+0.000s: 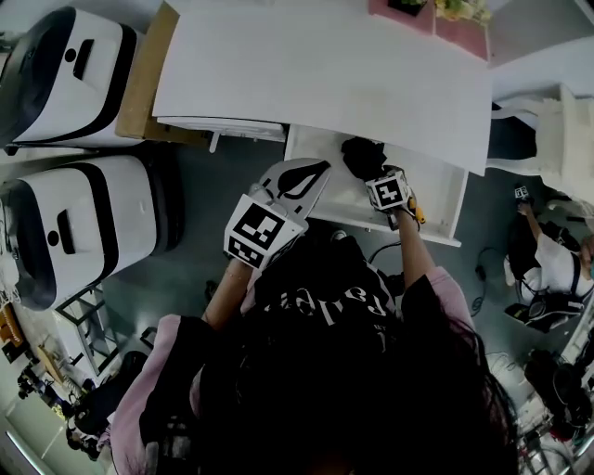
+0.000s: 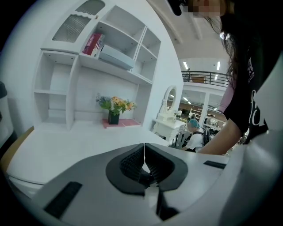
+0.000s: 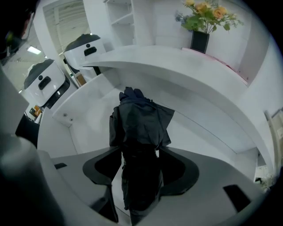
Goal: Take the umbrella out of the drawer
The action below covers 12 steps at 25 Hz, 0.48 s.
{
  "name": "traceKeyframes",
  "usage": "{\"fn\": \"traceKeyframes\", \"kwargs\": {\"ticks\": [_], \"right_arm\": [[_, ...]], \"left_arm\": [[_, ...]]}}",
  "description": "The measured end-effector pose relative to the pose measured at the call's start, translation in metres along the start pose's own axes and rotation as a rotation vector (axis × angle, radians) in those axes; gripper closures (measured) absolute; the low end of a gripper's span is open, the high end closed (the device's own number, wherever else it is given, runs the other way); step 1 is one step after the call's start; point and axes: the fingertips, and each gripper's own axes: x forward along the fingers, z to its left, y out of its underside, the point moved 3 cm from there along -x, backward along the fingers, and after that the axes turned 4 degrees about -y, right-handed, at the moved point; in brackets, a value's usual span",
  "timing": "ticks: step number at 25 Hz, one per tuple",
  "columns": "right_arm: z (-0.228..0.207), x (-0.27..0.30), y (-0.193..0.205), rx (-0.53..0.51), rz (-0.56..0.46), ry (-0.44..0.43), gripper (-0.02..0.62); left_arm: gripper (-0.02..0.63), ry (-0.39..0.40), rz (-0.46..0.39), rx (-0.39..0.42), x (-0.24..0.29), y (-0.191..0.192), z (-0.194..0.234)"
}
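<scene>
Dark-shirted person [image 1: 334, 306] below, left gripper [image 2: 143, 152] fingers clenched empty, right gripper [image 3: 139, 152] fingers spread around black umbrella [image 3: 141, 119] in open drawer [image 3: 88, 117]

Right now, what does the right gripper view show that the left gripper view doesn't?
Only the right gripper view: the black umbrella lying in the open drawer, between the open jaws of the right gripper, plus two white machines at the left.
Only the left gripper view: the left gripper with jaws shut on nothing, the white shelf unit with a red-and-white book, and a mirror.
Both: the white desk top and the flowers in a dark vase.
</scene>
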Motion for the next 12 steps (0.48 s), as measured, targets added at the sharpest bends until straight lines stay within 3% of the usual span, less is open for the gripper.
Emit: {"fn": "traceKeyframes", "kwargs": {"ticks": [7, 12], "right_arm": [[0.008, 0.024, -0.006, -0.089, 0.07, -0.04, 0.33], [0.009, 0.034, -0.008, -0.119, 0.112, -0.02, 0.322]], "left_arm": [[0.592, -0.043, 0.005, -0.004, 0.0, 0.005, 0.012], [0.592, -0.09, 0.006, -0.011, -0.003, 0.004, 0.016]]}}
